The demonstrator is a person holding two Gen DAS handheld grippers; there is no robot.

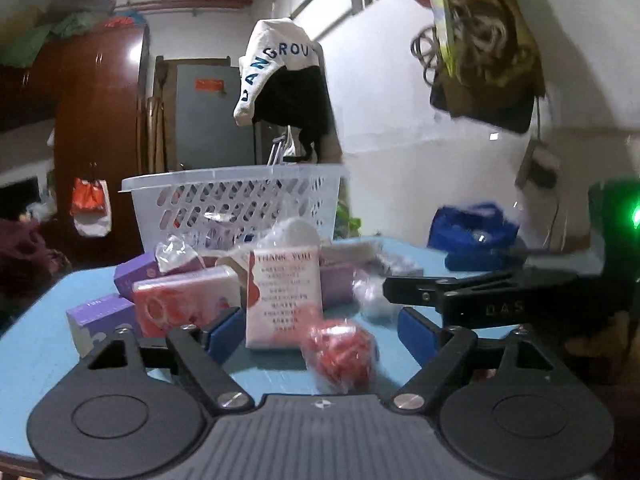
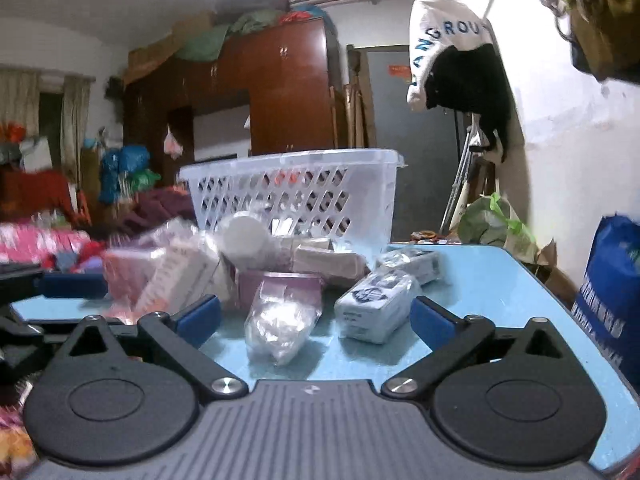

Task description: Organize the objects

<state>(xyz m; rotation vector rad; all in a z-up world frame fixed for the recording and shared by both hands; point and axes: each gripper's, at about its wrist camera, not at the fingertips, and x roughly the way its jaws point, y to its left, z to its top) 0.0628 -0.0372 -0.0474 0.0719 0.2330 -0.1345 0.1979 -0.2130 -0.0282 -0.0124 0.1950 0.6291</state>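
A white slotted basket (image 1: 236,200) stands at the back of the blue table (image 1: 36,344); it also shows in the right wrist view (image 2: 296,192). In front of it lies a heap of small packages: purple boxes (image 1: 100,316), a pink box (image 1: 184,300), a "THANK YOU" card (image 1: 284,300) and a red ball in a clear bag (image 1: 340,354). My left gripper (image 1: 320,332) is open, with the card and red ball between its fingers. My right gripper (image 2: 316,316) is open around a clear bag of white items (image 2: 278,324), beside a wrapped white box (image 2: 376,304). The right gripper also shows in the left view (image 1: 424,294).
A blue bag (image 2: 612,292) stands past the table's right edge. A white and black garment (image 1: 280,76) hangs on the wall behind the basket. A brown wardrobe (image 2: 276,92) and a cluttered bed (image 2: 40,240) lie beyond the table.
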